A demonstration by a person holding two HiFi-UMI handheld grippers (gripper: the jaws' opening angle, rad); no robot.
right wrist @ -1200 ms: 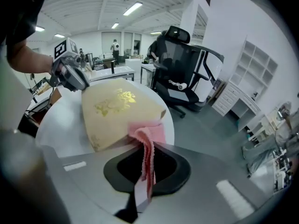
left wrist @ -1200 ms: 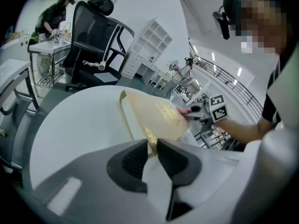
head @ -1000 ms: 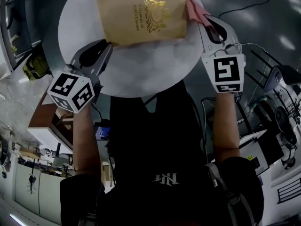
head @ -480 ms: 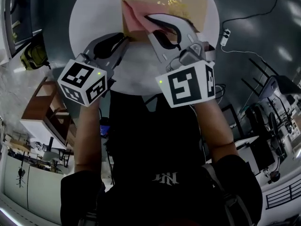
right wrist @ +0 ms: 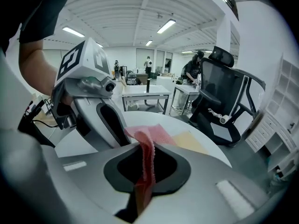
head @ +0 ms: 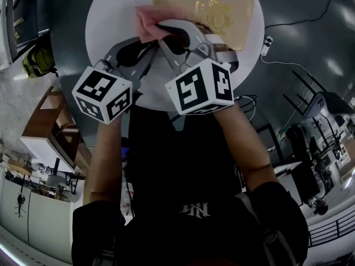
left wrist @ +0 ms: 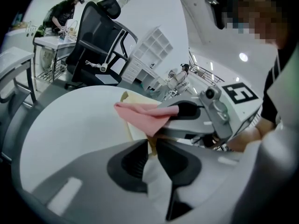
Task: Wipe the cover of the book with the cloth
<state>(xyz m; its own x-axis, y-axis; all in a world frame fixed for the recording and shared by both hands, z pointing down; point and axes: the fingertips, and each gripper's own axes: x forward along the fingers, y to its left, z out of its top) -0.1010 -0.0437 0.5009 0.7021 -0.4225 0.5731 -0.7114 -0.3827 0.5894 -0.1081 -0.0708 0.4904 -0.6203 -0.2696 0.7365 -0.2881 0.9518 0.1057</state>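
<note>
Grip: right hand-held gripper (right wrist: pixel 145 149) clamped on pink mesh cloth (head: pixel 147 22). Cloth sits at left end of tan gold-stamped hardcover book (head: pixel 216 13) on round white counter (head: pixel 111 21). Book's long axis runs rightward from its tips. Left hand-held gripper (left wrist: pixel 151 148) closed, apparently pinching book's near edge.

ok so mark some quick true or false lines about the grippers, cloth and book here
1. The right gripper is clamped on the pink cloth. True.
2. The book lies on a square wooden table. False: the table is round and white.
3. The left gripper is wide open and empty. False: its jaws are nearly together on the book's edge.
4. The book's cover is tan with gold print. True.
5. The cloth is at the book's left end in the head view. True.
</note>
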